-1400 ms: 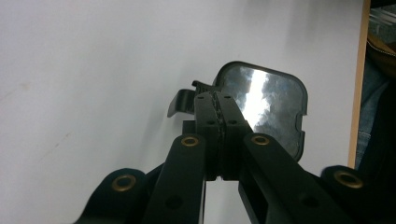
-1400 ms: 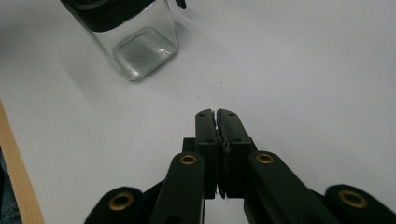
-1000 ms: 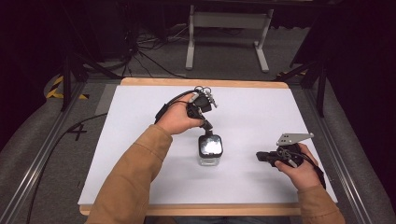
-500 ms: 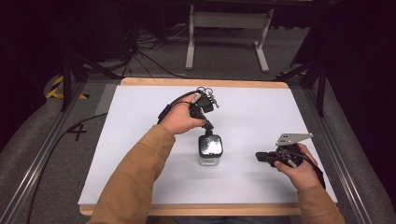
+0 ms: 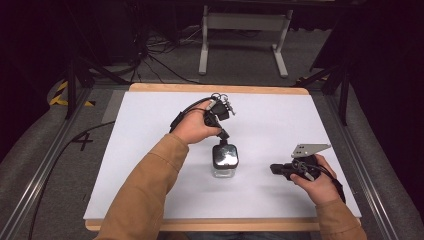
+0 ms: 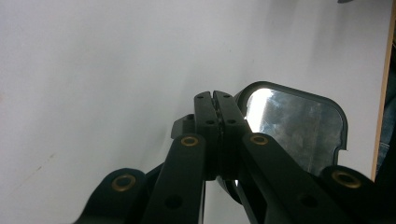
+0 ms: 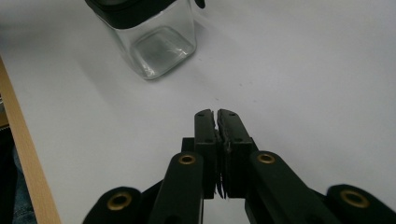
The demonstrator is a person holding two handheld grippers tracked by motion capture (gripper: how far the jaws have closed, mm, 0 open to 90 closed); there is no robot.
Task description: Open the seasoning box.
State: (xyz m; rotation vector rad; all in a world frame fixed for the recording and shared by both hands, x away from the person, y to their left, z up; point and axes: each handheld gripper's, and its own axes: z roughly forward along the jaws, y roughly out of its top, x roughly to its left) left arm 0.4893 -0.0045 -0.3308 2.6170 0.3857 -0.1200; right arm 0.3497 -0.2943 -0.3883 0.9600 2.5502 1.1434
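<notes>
Table bright, surroundings dark; lid glare.

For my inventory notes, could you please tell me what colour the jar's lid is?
Black, with a shiny top; the lid on the clear jar shows best in the high view.

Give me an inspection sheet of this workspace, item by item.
Surface: white table top, wooden edge, a few faint marks.
Job's things: clear square jar with black lid, upright, mid-table.
Clutter: nothing seen.
Grippers: left gripper shut, jaws beside the jar's lid; right gripper shut, empty, low over the table, aimed at the jar.
Cables: black cable loops from left gripper; more on the floor.
Surroundings: grey carpet, metal stand, dark room.
</notes>
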